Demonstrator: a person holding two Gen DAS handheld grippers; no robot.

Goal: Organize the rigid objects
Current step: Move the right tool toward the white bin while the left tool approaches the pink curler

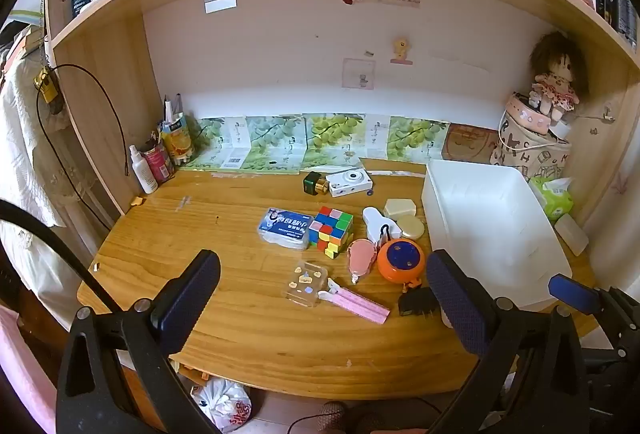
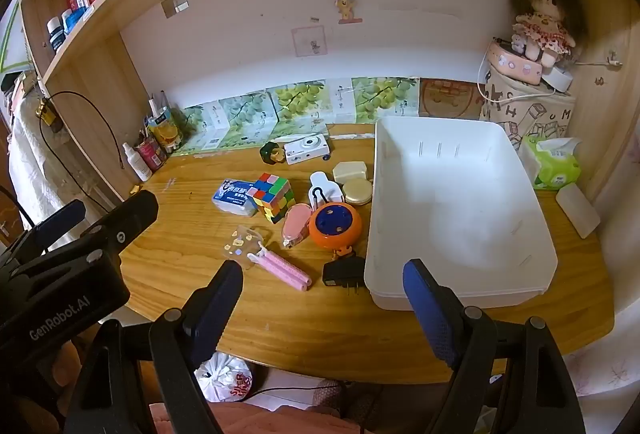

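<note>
Left wrist view: left gripper (image 1: 322, 290) jaws stand wide apart, empty, above the desk (image 1: 200, 234). Small objects, including a puzzle cube (image 1: 331, 231), lie left of the white bin (image 1: 492, 230).

Right wrist view: right gripper (image 2: 322, 298) jaws apart, empty, at the desk's near edge; the bin holds nothing.
</note>
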